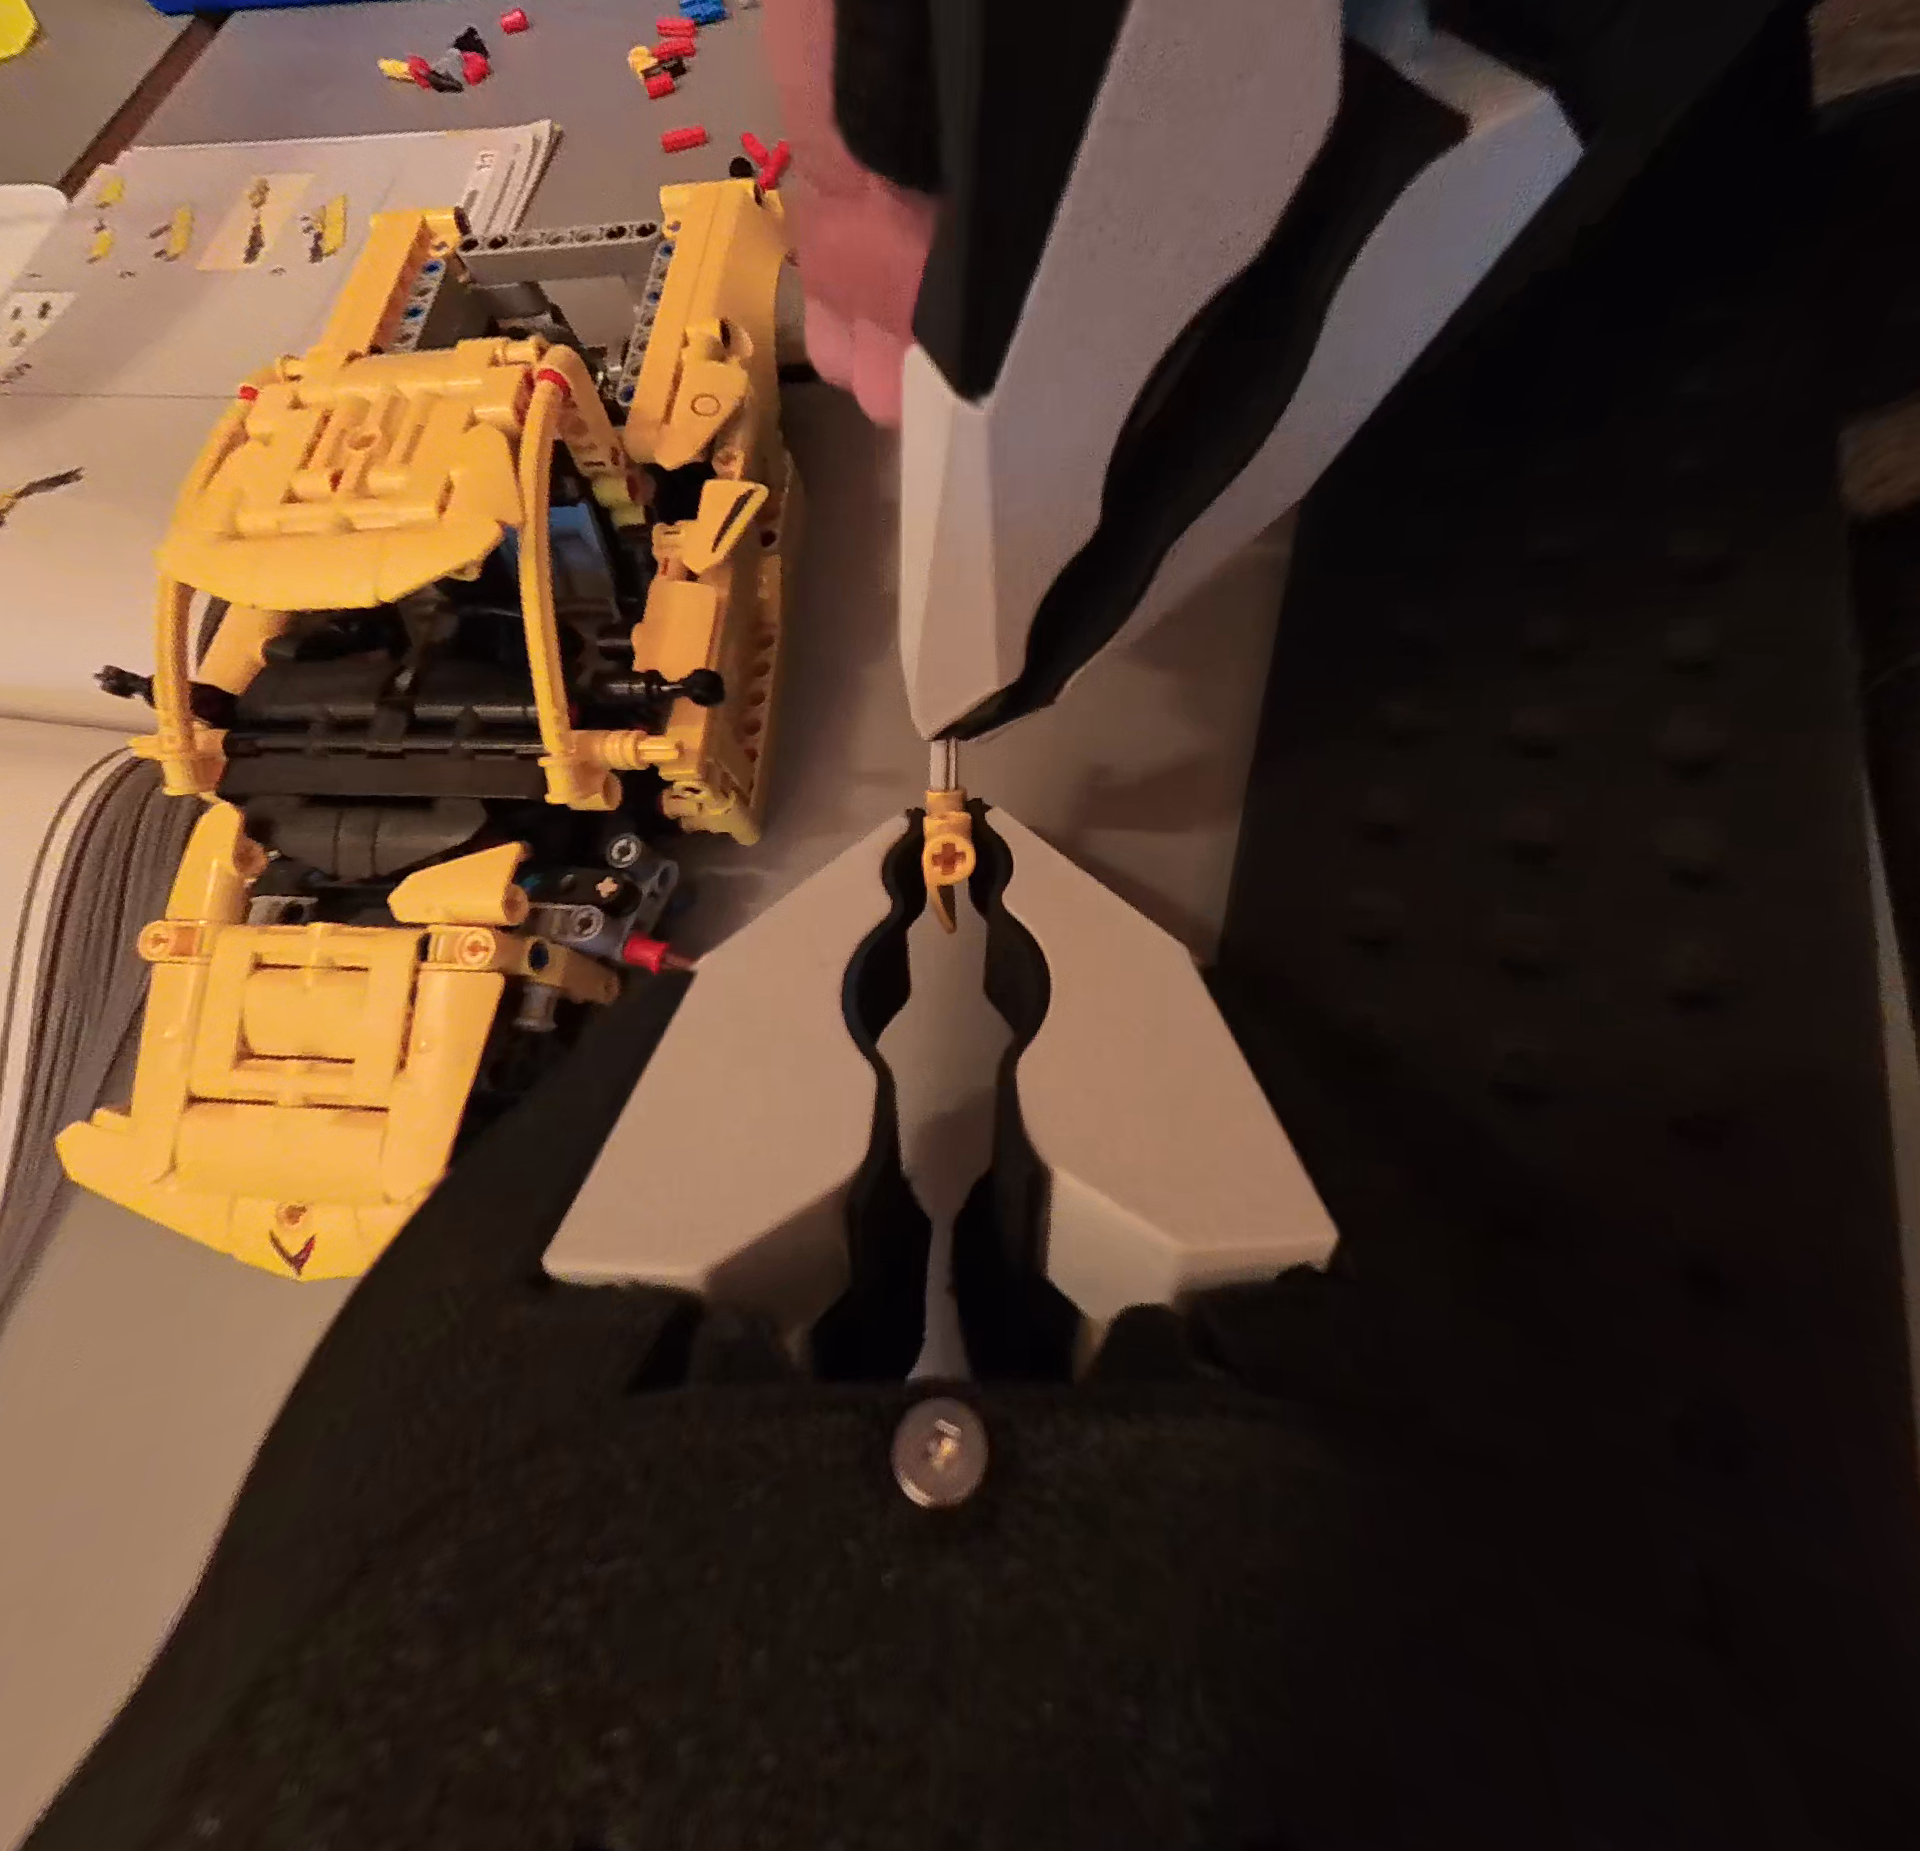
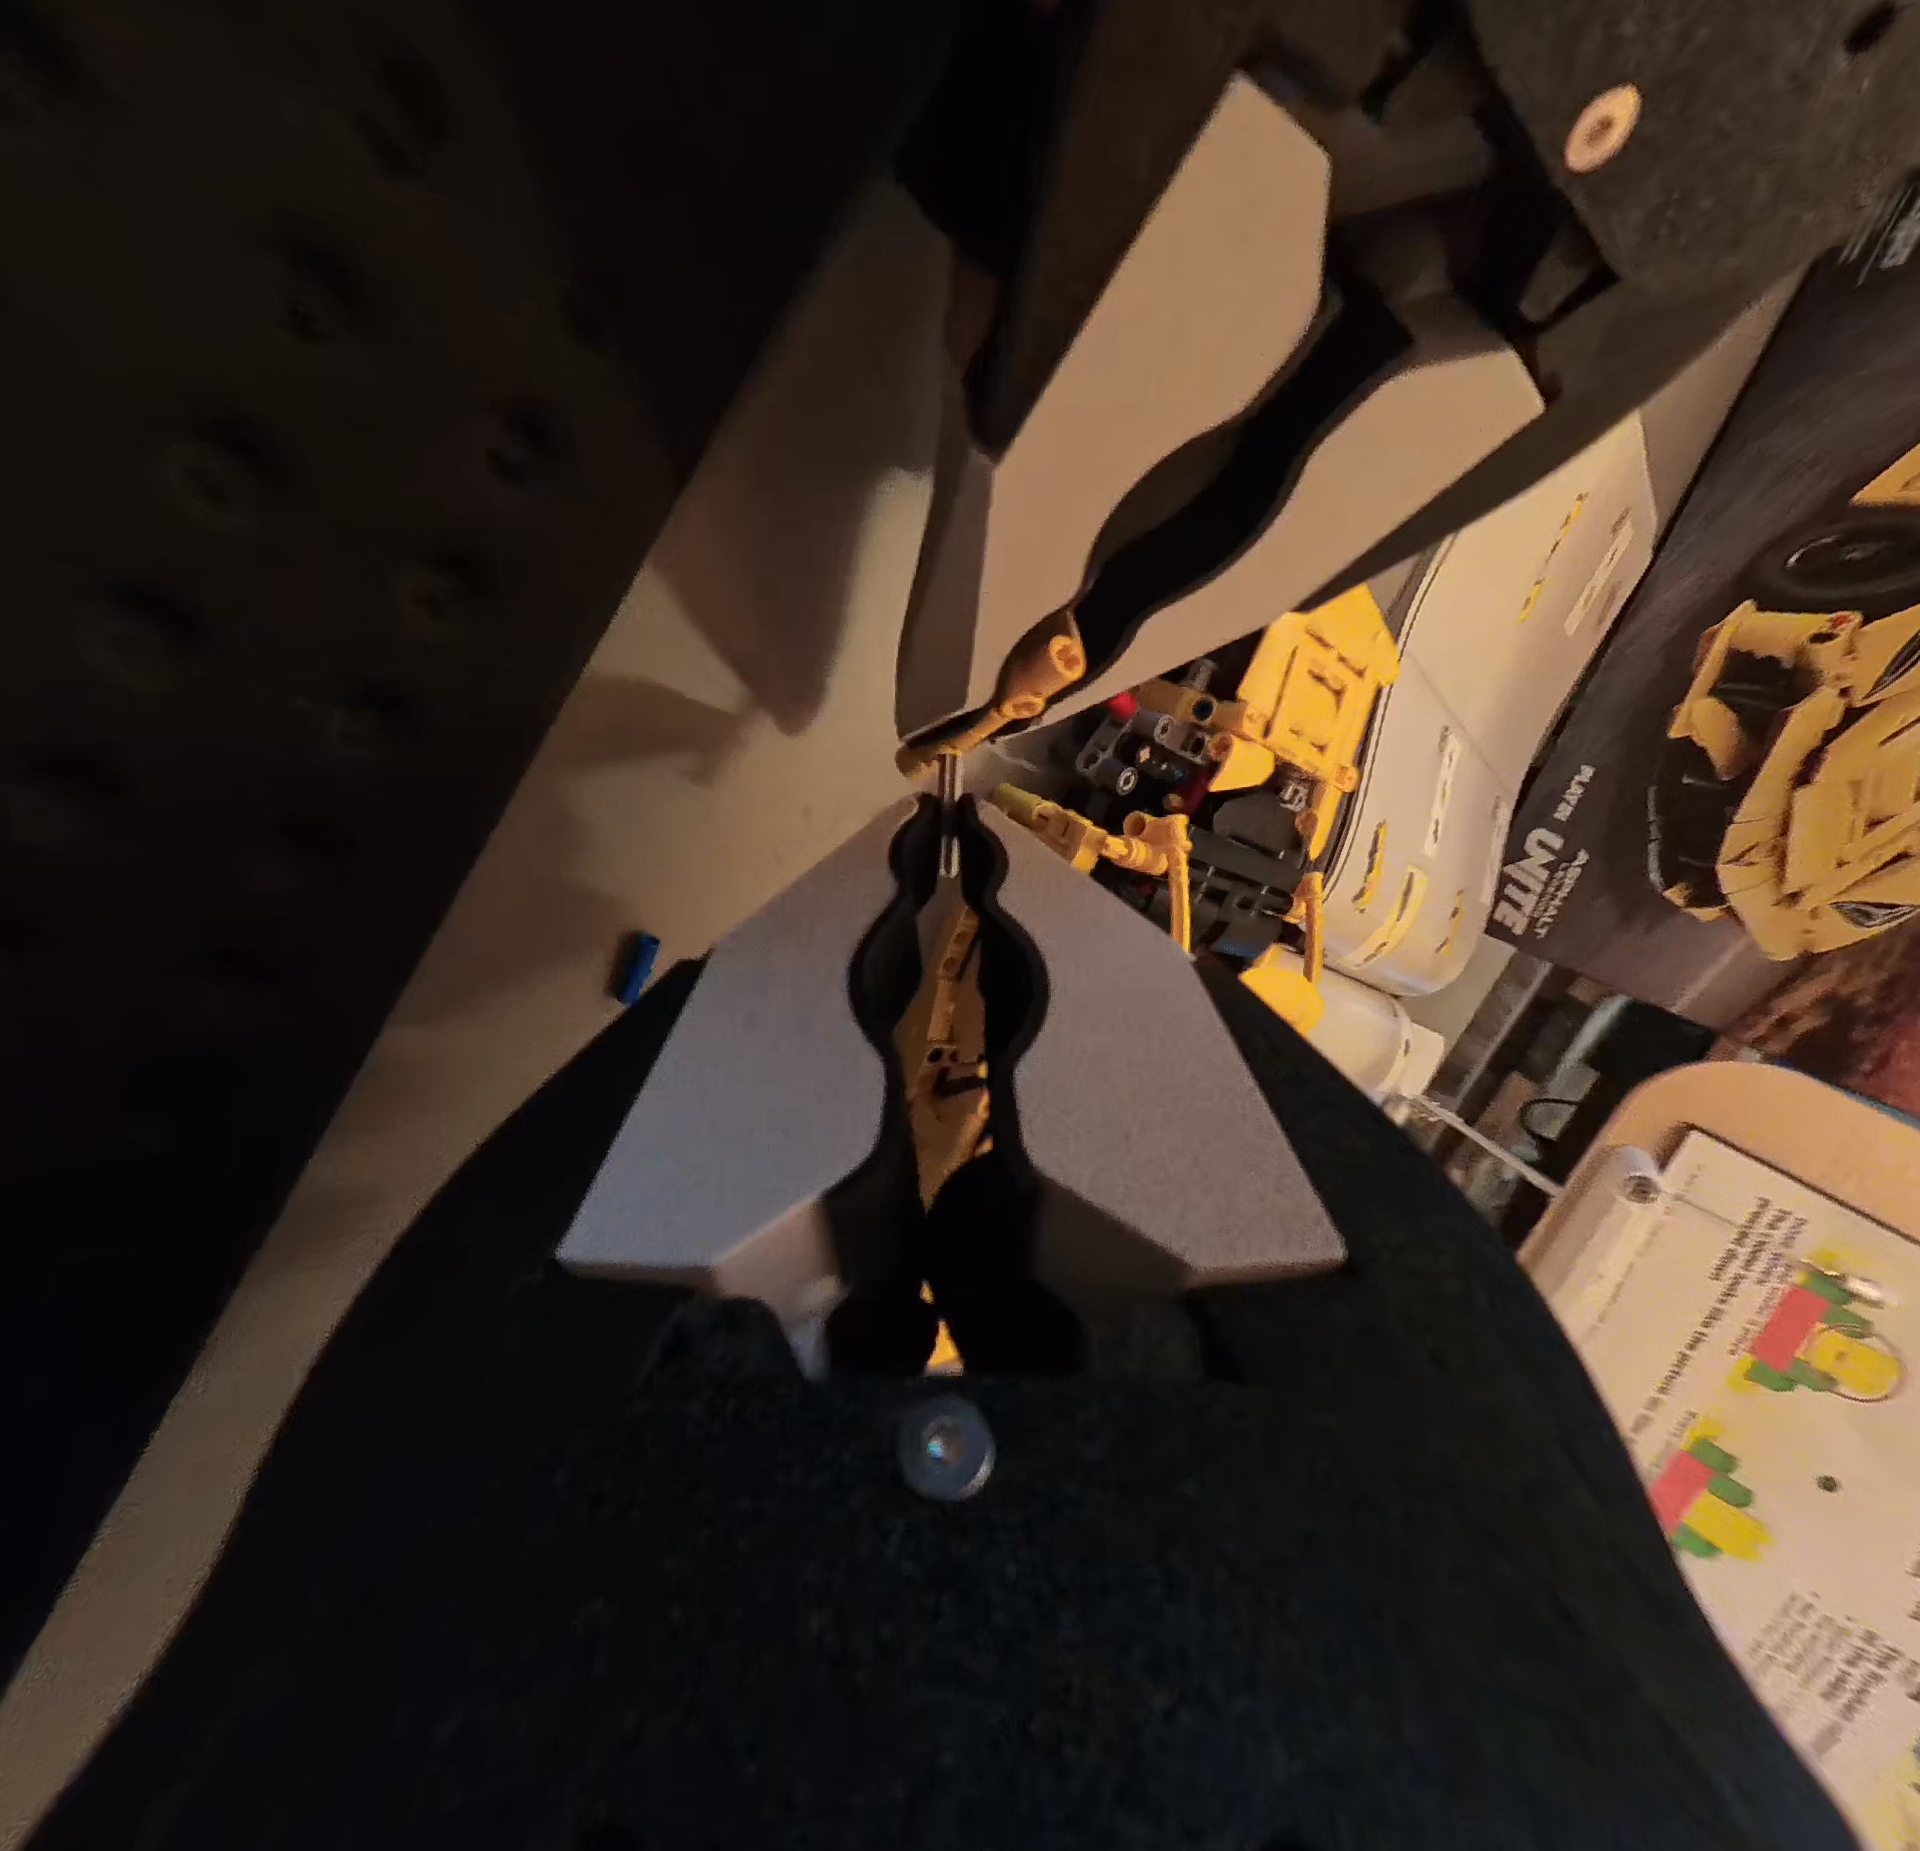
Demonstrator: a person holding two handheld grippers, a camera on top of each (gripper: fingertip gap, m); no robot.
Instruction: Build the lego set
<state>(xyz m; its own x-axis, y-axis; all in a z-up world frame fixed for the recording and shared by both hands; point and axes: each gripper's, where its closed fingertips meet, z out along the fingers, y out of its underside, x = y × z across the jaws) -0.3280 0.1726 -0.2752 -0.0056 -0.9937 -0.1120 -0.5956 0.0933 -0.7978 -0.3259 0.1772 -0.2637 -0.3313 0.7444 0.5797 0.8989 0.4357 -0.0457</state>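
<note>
A: Two tools meet tip to tip above the tabletop (image 1: 831, 575). The left tool (image 1: 945, 845) is pressed shut on a small yellow connector (image 1: 943, 859), which sits right at its tips with a curved tail pointing back between the fingers. The right tool (image 1: 940, 731), coming in from straight ahead, pinches a thin grey axle (image 1: 940, 767).

B: Confirmed from the right wrist view. The right tool (image 2: 948, 835) clamps the grey axle (image 2: 948, 814) at its very tips, and the free end reaches the yellow connector (image 2: 997, 715) held by the left tool (image 2: 977, 731). I cannot tell whether the axle is seated in it or only touching.

A: And the main build?

B: The yellow car (image 1: 436, 721) stands on the tabletop to the left of the left tool, well apart from the join. An open instruction booklet (image 1: 260, 232) lies beyond the car, with loose red and black pins (image 1: 665, 56) farther ahead.

A: Risks, as I judge them: both grips are at the extreme tips on very small parts. Any angle between axle and hole would likely jam the axle or twist the connector in the pads. Pushing too hard could pop either piece free.

B: Agreed. A dropped axle could roll off among the loose pieces.
</note>
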